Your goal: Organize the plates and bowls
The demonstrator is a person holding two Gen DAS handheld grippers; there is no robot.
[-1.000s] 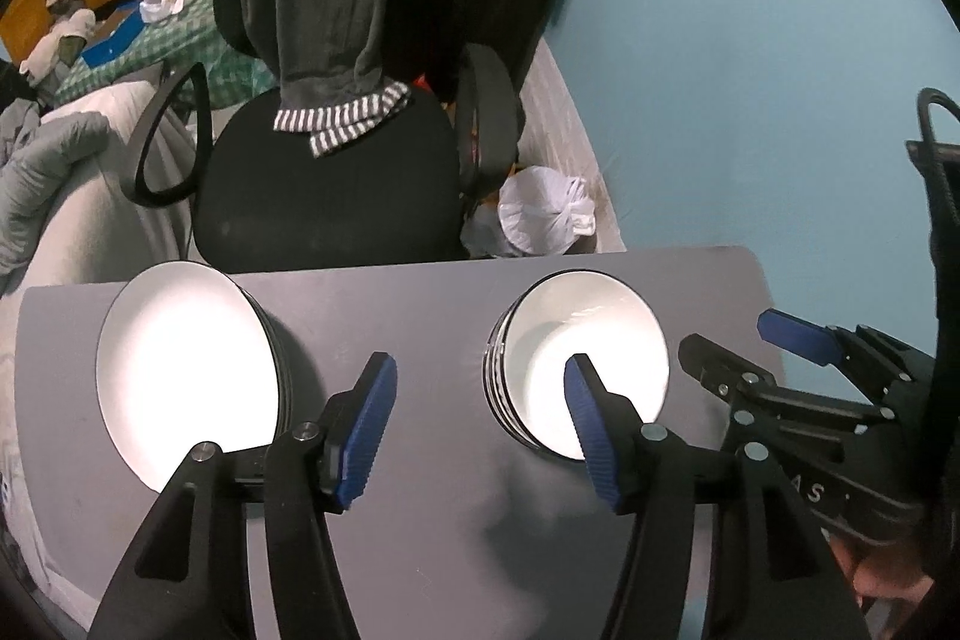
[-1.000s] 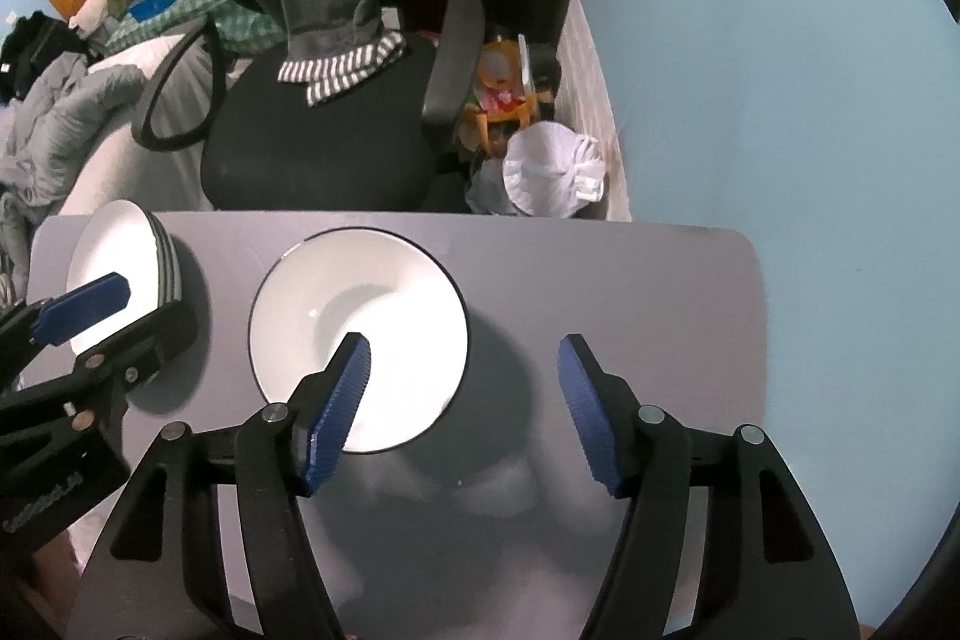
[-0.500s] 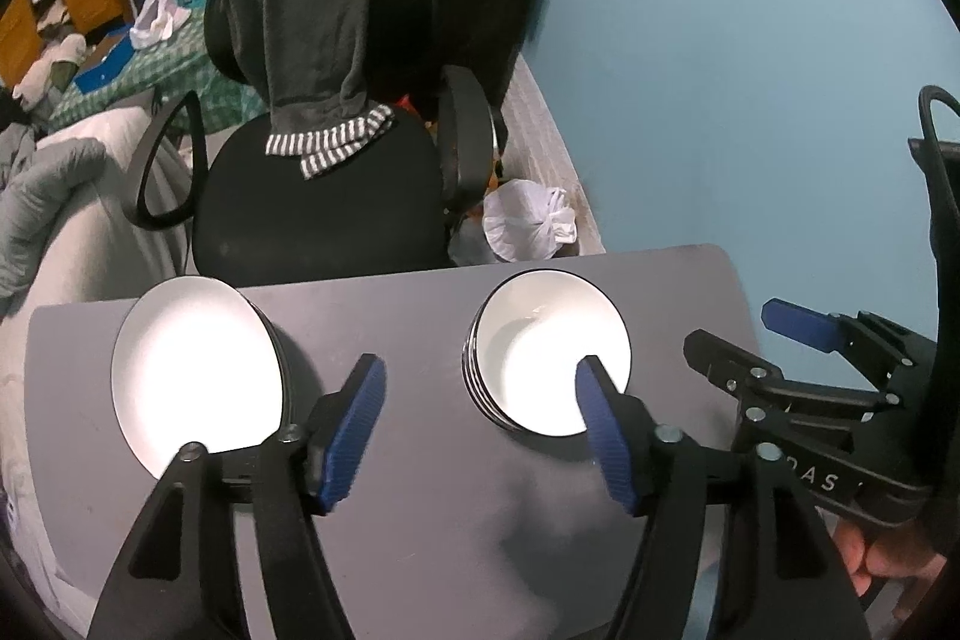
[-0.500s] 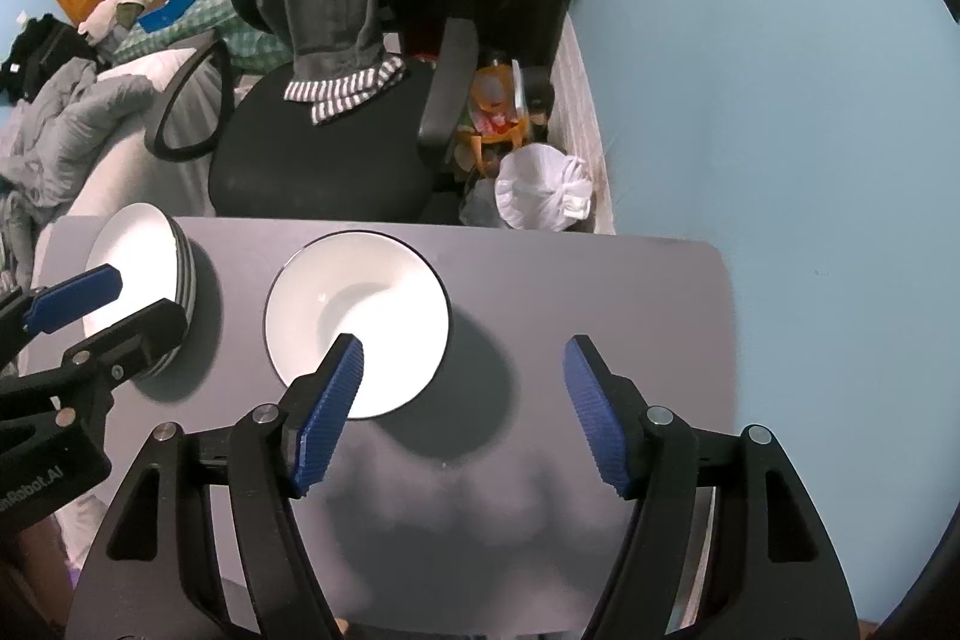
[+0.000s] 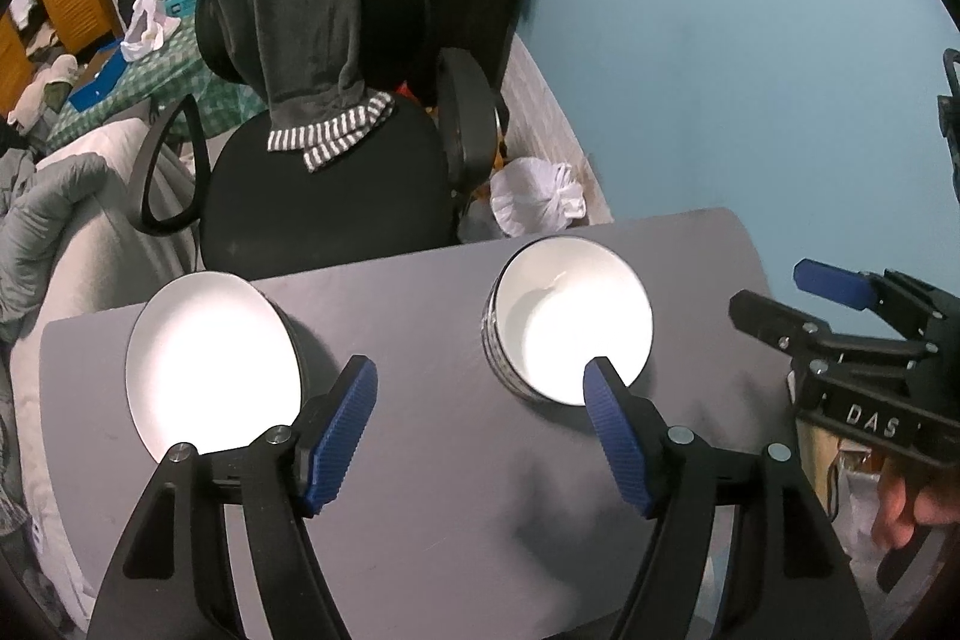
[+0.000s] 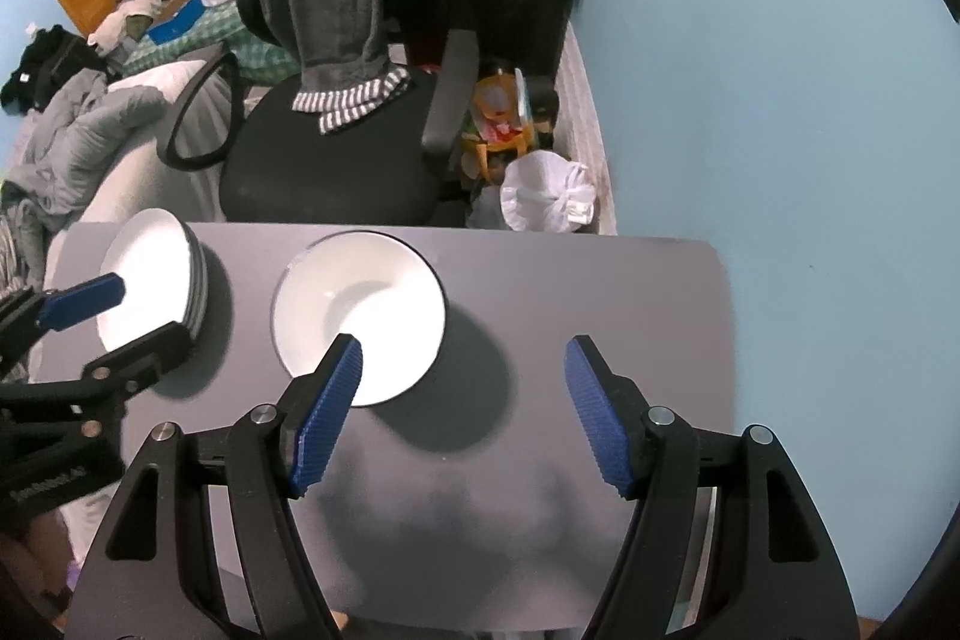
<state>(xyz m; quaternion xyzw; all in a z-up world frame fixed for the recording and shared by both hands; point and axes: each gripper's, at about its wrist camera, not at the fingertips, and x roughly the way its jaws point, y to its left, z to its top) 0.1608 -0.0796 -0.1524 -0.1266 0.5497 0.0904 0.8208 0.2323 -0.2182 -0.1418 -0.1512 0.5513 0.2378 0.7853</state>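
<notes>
- On the grey tabletop [image 5: 432, 490], a stack of plates [image 5: 210, 358] sits left, a stack of bowls [image 5: 570, 322] right — well apart.
- My left claw [image 5: 480, 424] hangs spread, empty.
- My right claw [image 6: 462, 406] — likewise spread, holding nothing.

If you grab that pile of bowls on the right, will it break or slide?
The stack of bowls looks glazed and shiny, so probably slippery between the pads. Several rims are nested, so it is likely heavy and stiff. It looks ceramic, so a drop onto the grey table could chip it.
</notes>
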